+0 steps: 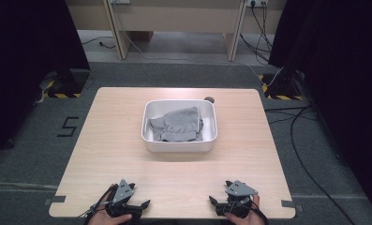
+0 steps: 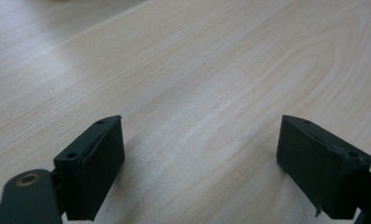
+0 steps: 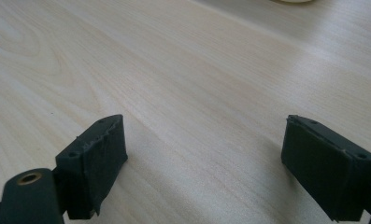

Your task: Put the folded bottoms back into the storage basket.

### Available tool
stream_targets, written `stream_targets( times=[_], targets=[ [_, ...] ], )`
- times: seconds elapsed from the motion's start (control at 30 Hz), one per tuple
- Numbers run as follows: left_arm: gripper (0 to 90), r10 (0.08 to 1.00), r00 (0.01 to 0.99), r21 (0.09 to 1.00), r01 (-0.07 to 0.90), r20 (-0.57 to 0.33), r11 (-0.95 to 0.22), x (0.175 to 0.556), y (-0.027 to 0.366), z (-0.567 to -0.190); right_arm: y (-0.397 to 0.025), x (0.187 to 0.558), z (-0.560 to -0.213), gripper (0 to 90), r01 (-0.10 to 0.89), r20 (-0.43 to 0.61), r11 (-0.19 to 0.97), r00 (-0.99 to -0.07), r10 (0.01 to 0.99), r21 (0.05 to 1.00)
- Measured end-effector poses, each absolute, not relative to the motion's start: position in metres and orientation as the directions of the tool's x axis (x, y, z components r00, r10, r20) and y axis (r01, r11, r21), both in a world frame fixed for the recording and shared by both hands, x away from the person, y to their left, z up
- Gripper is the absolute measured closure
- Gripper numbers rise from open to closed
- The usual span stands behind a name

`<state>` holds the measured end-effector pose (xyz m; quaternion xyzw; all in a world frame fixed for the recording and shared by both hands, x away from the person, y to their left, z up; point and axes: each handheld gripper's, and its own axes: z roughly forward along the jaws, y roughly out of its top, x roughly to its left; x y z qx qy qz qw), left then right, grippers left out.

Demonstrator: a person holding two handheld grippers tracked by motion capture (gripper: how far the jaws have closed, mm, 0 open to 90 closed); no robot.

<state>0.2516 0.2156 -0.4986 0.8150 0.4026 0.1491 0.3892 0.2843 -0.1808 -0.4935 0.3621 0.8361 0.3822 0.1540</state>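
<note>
A: Soft overhead light is falling evenly on the table (image 1: 174, 164); the room's sides are sinking into darkness.
B: In both gripper views a pale sheen is spreading across the wood, and the near pads (image 2: 92, 168) are blurring slightly.

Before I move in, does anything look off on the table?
Nothing stands out. The grey cloth lies crumpled inside the white tub, which sits squarely on the table. Both grippers, left and right, rest open at the near edge.
</note>
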Motion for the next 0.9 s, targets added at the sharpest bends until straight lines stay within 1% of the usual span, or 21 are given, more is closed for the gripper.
stream_targets(
  times=[0.9],
  targets=[
    [13.6, 0.772, 0.632, 0.764, 0.533, -0.073, -0.364, 0.2505, 0.2162, -0.5, -0.1807, 0.282, -0.4951, 13.9, 0.48, 0.018, 0.439, -0.69, 0.723, 0.759]
  ],
)
